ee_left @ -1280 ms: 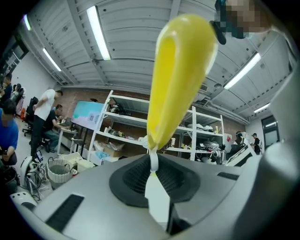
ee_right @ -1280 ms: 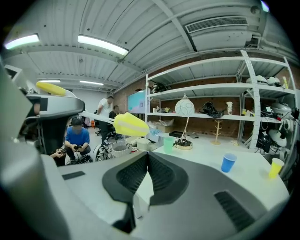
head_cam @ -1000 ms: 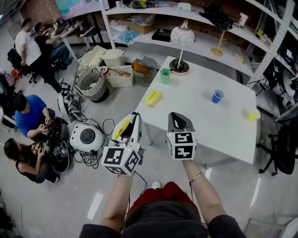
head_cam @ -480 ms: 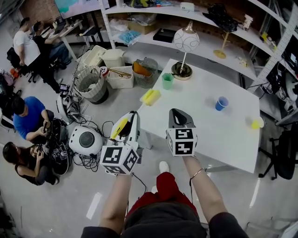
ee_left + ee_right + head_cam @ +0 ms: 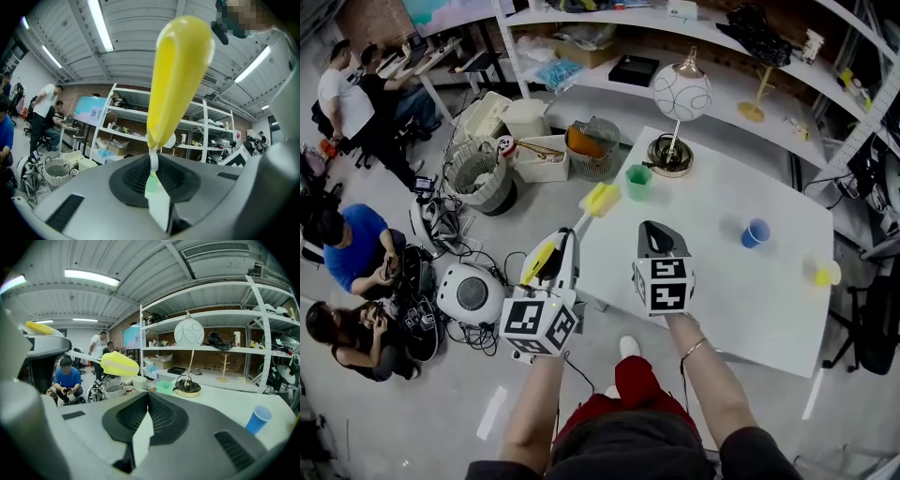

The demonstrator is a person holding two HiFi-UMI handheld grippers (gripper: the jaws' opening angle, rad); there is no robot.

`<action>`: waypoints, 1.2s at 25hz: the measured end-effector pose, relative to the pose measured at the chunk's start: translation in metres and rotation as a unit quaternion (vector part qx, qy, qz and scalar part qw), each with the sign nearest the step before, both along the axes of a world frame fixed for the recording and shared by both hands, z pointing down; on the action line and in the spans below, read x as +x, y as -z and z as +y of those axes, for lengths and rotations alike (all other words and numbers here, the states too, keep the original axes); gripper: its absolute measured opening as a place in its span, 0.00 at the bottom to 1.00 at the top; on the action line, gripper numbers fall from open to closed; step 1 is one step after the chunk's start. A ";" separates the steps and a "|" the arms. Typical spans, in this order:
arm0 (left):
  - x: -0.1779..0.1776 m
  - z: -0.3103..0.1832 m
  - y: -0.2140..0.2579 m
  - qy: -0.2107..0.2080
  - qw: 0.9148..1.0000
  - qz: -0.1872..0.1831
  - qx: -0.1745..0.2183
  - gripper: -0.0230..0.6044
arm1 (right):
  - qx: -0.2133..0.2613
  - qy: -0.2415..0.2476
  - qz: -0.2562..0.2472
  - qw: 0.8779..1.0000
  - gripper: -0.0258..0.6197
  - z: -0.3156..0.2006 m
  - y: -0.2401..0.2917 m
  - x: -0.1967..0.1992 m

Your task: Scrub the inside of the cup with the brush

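the left gripper [image 5: 570,234] is clenched on a long brush [image 5: 600,198] with a yellow sponge head, a thin white stem and a yellow plastic handle; in the left gripper view its jaws [image 5: 155,180] pinch the white stem, and the yellow handle [image 5: 176,79] rises large in front of the camera; the right gripper [image 5: 652,230] is closed with nothing between its jaws, which meet in a tight seam in the right gripper view [image 5: 143,423]; both grippers are held side by side, apart, at the near edge of a white table [image 5: 741,300]; the sponge head shows at the table's near left corner in the head view, and in the right gripper view [image 5: 119,364] it hangs in the air left of a green plastic cup [image 5: 165,386]; that green plastic cup [image 5: 637,180] stands upright on the far left of the table, just beside a lamp [image 5: 680,94] with a white globe shade and a round base; a blue plastic cup [image 5: 757,232] stands further right, and a small yellow cup [image 5: 828,274] sits near the right edge; no cup is touched by either gripper.
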State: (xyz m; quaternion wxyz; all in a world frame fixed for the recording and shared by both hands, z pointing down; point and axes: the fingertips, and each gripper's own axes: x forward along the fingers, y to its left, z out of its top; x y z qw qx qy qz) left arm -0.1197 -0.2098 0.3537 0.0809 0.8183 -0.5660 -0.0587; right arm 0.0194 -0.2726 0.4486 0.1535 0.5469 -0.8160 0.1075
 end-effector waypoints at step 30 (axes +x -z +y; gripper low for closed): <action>0.012 -0.122 -0.035 0.007 0.999 0.002 -0.040 0.11 | -0.115 0.000 -0.014 0.993 0.37 -0.117 -0.077 0.000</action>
